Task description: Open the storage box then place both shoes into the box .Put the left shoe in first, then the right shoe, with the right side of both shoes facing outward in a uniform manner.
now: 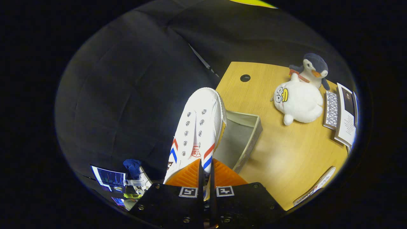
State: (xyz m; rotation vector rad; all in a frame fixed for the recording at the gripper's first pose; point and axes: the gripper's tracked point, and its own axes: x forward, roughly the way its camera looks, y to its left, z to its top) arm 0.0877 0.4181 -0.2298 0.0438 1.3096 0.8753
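My gripper [206, 173] is shut on a white canvas shoe [197, 127] with red and blue stripes, both fingers pinching its side near the heel. The shoe hangs in the air, toe pointing away from me, beyond the fingertips. Just to its right and below it lies the grey storage box [246, 140], open, its inside bare where I can see it. The box rests on the wooden table [286, 159]. The shoe hides the box's left part.
A white plush toy [299, 101] and a penguin plush [313, 68] sit on the table beyond the box. Booklets [345, 114] lie at the table's right side, another card [314, 186] near its front edge. A screen [108, 178] and clutter stand left of the fingers.
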